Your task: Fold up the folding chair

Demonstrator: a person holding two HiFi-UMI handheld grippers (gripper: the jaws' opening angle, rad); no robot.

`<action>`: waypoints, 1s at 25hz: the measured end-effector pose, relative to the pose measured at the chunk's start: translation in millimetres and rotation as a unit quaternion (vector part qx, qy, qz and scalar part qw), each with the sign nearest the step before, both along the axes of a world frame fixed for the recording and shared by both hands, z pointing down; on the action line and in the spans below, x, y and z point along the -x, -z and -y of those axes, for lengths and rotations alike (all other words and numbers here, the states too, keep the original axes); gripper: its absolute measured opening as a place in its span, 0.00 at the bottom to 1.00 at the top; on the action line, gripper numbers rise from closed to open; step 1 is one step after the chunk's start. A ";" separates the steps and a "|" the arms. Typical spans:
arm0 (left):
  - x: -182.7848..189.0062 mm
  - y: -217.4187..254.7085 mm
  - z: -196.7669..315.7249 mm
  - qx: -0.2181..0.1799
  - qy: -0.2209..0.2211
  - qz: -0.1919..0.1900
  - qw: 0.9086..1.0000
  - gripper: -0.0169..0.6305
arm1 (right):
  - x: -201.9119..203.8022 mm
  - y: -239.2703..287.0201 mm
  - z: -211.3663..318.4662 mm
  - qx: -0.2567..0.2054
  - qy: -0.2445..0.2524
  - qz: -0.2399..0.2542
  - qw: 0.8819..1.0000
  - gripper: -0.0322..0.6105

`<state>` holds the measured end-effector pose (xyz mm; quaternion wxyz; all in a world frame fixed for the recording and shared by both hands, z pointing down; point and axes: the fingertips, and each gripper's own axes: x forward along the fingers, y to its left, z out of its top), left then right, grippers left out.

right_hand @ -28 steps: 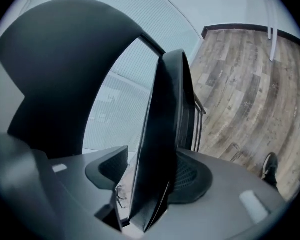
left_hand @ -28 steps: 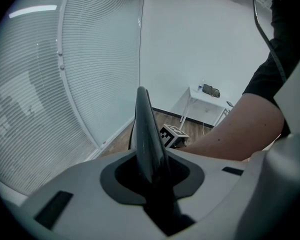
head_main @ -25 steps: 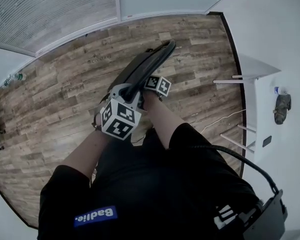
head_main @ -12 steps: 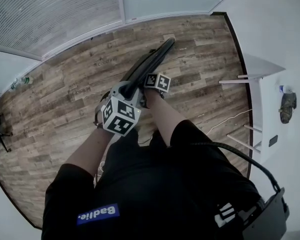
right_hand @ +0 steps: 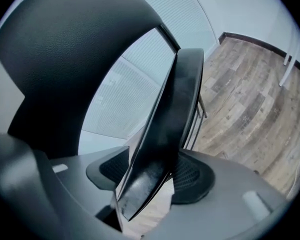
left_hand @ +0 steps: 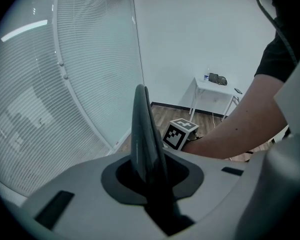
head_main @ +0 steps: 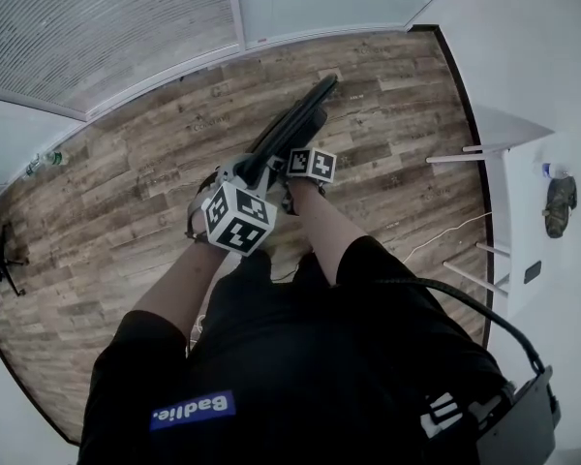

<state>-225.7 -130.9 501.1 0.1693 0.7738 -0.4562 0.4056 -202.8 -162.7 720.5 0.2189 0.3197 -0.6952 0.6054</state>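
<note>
The black folding chair (head_main: 292,129) stands on the wood floor in front of me, seen almost edge-on and nearly flat. My left gripper (head_main: 240,180) grips its near top edge from the left. In the left gripper view a thin black panel (left_hand: 144,139) rises from between the pressed jaws of the left gripper (left_hand: 151,178). My right gripper (head_main: 296,161) holds the chair from the right. In the right gripper view the right gripper (right_hand: 149,180) is shut on a black padded panel (right_hand: 176,119), with another dark curved part (right_hand: 65,49) at the upper left.
A white table (head_main: 494,136) stands against the right wall, with a dark item (head_main: 558,207) and a small bottle on it. A white cable (head_main: 436,236) lies on the floor beside it. Glass panels with blinds (left_hand: 90,84) run along the far side. A bottle (head_main: 41,163) sits far left.
The chair's panels have come closer together, so it looks thinner and more edge-on. Both marker cubes have rolled slightly. Neither hand has shifted much.
</note>
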 end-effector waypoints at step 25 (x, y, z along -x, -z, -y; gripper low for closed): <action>-5.3 2.7 -5.7 -0.002 0.005 0.010 1.000 0.14 | -92.8 116.7 -35.4 -0.169 0.054 0.016 0.984 0.29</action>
